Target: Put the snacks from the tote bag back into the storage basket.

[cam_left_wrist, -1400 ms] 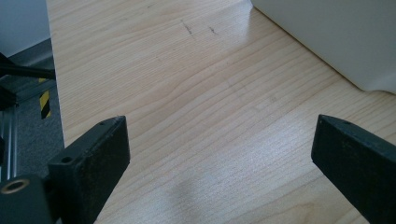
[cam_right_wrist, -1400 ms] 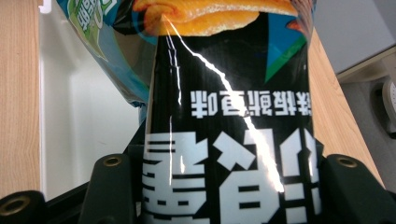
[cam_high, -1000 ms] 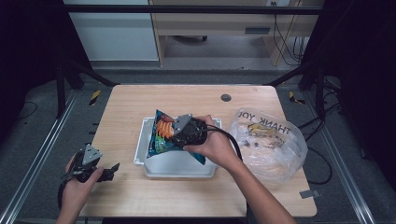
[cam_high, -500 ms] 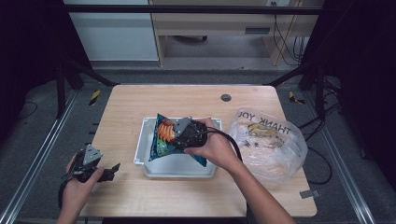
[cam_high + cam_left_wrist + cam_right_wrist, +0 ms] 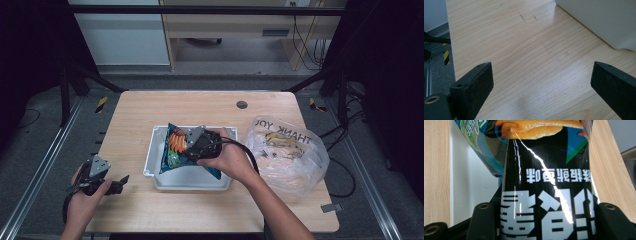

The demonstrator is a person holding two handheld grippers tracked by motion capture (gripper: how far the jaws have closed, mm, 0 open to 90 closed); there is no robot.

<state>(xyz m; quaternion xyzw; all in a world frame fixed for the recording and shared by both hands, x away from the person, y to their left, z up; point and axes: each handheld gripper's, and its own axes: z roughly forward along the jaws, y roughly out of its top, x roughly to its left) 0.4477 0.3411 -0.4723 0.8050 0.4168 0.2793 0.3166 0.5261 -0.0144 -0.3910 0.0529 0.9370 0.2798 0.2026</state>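
I saw a light wooden table (image 5: 150,115) with a small round dark grommet (image 5: 242,104) near its far edge. A white rectangular plastic tray (image 5: 192,181) lay at its middle, and a crumpled clear plastic bag (image 5: 287,155) lay just right of it.

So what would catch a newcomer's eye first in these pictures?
The bright blue and orange snack bag, pinched in the right tool over the white tray at mid-table. Next, the crinkled clear plastic bag printed THANK YOU to the tray's right. The left tool hangs open at the table's near left edge.
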